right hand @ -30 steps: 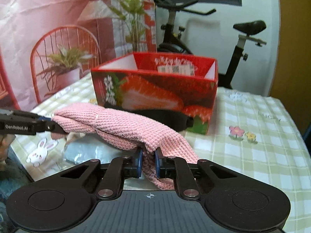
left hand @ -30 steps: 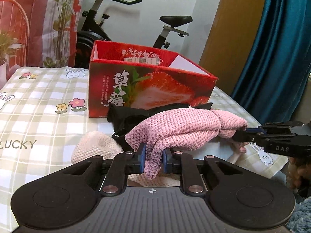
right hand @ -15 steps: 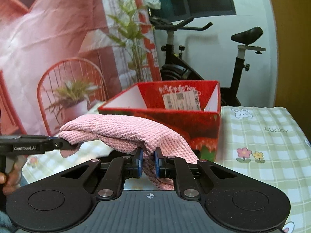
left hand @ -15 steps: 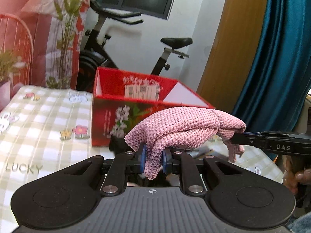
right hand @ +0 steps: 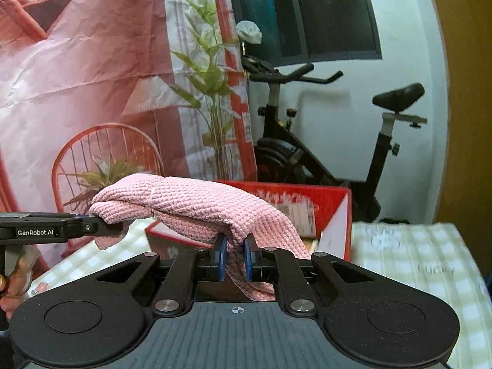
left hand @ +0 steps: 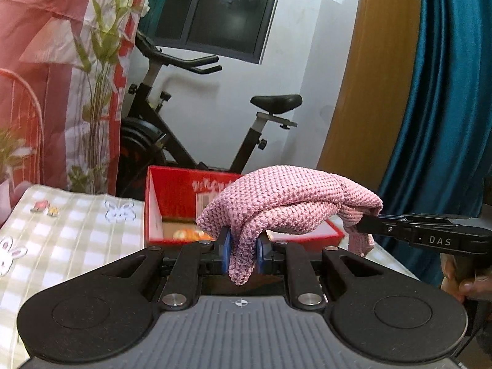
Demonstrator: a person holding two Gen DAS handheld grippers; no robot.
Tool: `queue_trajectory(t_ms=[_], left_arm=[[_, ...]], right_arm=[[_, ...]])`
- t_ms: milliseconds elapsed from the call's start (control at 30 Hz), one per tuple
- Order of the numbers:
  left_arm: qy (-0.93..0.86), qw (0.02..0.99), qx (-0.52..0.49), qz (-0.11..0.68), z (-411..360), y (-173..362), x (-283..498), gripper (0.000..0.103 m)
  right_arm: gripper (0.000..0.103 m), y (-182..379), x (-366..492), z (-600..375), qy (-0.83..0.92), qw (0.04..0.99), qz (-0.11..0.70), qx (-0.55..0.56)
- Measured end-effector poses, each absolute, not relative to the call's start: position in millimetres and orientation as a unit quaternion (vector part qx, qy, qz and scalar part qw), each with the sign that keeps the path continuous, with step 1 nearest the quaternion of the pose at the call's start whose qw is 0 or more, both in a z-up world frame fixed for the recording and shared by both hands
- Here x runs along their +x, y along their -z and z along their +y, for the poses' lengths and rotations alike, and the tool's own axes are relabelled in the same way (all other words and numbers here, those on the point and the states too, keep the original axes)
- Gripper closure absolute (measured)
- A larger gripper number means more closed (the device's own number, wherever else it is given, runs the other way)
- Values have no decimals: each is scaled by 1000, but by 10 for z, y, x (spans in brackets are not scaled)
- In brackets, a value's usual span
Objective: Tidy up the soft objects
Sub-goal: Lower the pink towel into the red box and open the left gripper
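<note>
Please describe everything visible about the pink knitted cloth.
The pink knitted cloth is soft, chunky-stitched yarn, folded into a thick bundle. It hangs in the air above the red box, stretched between two claws: the left claw pinches one end, the right claw the other. A short loose end droops below each grip.

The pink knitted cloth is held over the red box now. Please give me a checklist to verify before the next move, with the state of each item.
1. Left gripper shut on the pink knitted cloth: ok.
2. Right gripper shut on the same cloth: ok.
3. Cloth lifted clear of the checked tablecloth: ok.
4. Red cardboard box open at the top: ok.
5. Room inside the box: cannot tell, the cloth hides most of it.
6. Hanging cloth ends clear of the box rim: cannot tell.
</note>
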State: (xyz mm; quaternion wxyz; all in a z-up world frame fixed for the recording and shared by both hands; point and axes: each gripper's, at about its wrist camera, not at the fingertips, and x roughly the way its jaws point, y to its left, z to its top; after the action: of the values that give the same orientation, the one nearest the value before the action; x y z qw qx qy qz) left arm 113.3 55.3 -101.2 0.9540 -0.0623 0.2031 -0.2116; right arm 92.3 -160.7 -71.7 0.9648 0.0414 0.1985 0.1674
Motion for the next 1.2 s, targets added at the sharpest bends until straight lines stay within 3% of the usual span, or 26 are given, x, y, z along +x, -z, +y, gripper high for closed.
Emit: queue_trajectory(t_ms=[400,633,1033,1200], left_arm=[[195,950,-64,235,505,956,2082,86],[185,936,-81,288,461,1167,2438,86],[167,919,-32,355,393,1409,2629,85],[160,918,-29,363,465,1432,2661,83]], right_arm=[[92,799,1877,-1592,-161,968,188,51],[92,1114,2360,-1637,-151,954,246,77],[91,1421,2541,-1507,-132,937,309,96],[85,1452,2516,-1555,-114,937,316,93]])
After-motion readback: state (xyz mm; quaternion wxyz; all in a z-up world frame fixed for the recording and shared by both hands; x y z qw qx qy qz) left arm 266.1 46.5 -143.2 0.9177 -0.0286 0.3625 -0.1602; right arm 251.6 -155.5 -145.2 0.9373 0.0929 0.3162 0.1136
